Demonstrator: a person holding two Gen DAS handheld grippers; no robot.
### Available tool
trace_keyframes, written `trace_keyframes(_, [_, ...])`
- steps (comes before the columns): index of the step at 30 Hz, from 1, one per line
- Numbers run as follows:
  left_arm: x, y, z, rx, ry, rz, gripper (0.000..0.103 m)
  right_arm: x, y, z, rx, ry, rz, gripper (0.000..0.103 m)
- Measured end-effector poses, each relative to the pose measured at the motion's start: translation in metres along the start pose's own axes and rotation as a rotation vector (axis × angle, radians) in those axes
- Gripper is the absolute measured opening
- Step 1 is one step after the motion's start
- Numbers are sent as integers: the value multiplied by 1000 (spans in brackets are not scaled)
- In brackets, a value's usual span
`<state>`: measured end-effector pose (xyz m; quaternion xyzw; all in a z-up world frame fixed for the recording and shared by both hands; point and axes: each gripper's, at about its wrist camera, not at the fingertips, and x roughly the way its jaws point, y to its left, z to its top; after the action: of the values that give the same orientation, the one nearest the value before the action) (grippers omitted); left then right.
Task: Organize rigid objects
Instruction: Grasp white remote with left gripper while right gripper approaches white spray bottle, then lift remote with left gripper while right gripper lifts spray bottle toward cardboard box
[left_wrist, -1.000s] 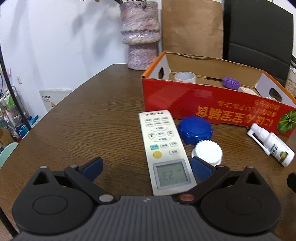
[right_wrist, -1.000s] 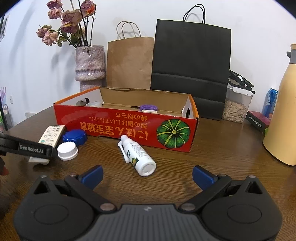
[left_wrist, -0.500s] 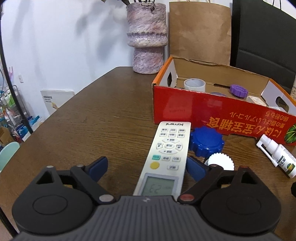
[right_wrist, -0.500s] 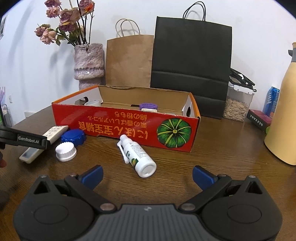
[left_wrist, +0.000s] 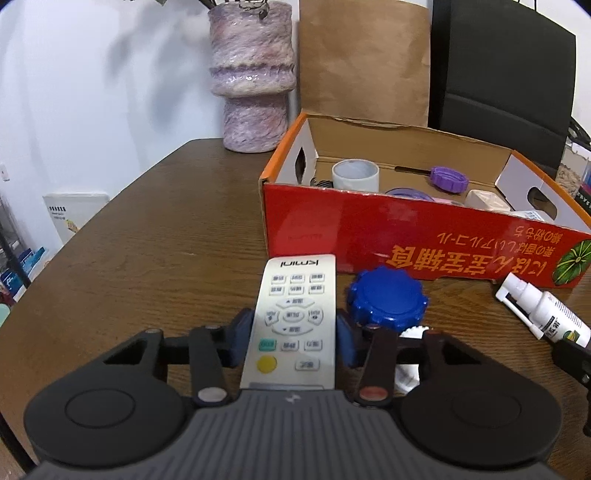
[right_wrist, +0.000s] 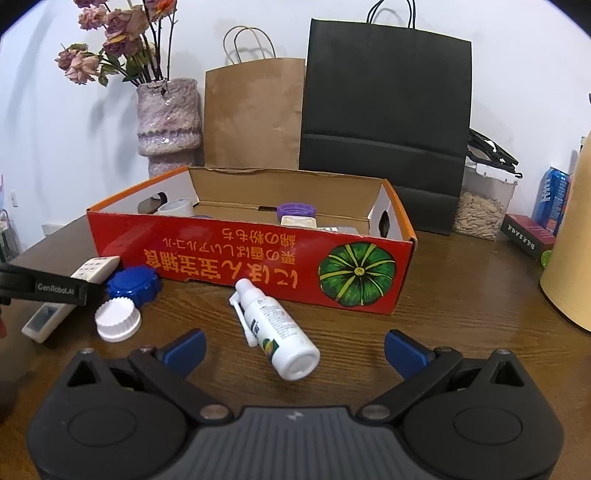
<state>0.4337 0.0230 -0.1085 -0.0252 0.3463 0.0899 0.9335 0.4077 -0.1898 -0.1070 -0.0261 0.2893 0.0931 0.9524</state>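
Near the table's front-left edge, the left gripper (left_wrist: 294, 334) clamps the remote control (left_wrist: 293, 321) just before the red cardboard box (left_wrist: 424, 236); lift it level, clearing the wall. Right gripper (right_wrist: 294, 349) hangs open over the spray bottle (right_wrist: 275, 328).

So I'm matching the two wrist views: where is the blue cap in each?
Left wrist: blue cap at centre right, beside the remote held in the left gripper.
Right wrist: blue cap at left, behind the white cap.
Shared landmark: the red box just behind it.
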Motion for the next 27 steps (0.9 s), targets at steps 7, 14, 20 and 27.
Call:
trace_keyframes(7, [0, 0, 0, -2, 1, -5, 47, 13, 0, 7, 5, 13, 9, 103])
trace_keyframes(14, [1, 2, -1, -7, 0, 6, 47, 30, 0, 13, 5, 51, 26, 95])
trace_keyframes(20, [1, 1, -1, -4, -1, 10, 47, 40, 0, 14, 7, 93, 66, 50])
trace_keyframes(27, [0, 1, -1, -5, -2, 14, 47, 29, 8, 11, -38, 62, 108, 27])
